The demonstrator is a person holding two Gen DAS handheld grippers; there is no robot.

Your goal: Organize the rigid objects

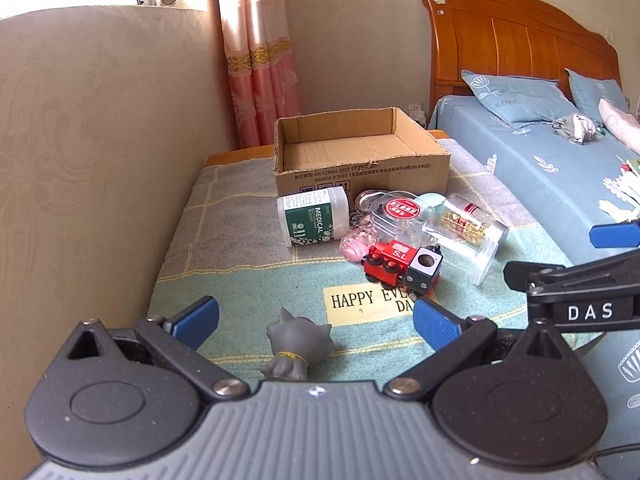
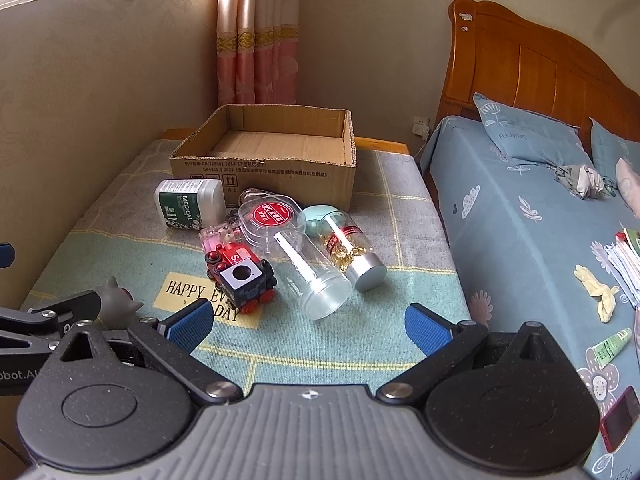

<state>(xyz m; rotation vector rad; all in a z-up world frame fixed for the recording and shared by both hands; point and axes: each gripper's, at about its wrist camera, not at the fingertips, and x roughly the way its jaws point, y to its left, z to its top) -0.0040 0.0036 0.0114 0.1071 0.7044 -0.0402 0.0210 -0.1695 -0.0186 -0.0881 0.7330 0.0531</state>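
only the left view shows the grey figurine (image 1: 298, 346) whole, upright between the left tool's (image 1: 316, 322) spread fingers; right tool (image 2: 308, 326) spread too. toy train (image 2: 242, 278) on the table (image 2: 360, 344) points toward the tools.

A red and black train (image 1: 401, 265) is lying on a teal and grey cloth (image 1: 240, 248) checked in yellow, with a green-labelled white bottle (image 1: 314, 216) at ten o'clock. A plain brown box (image 1: 360, 152) is sitting at twelve, and a grey figurine (image 1: 296, 344) at seven.
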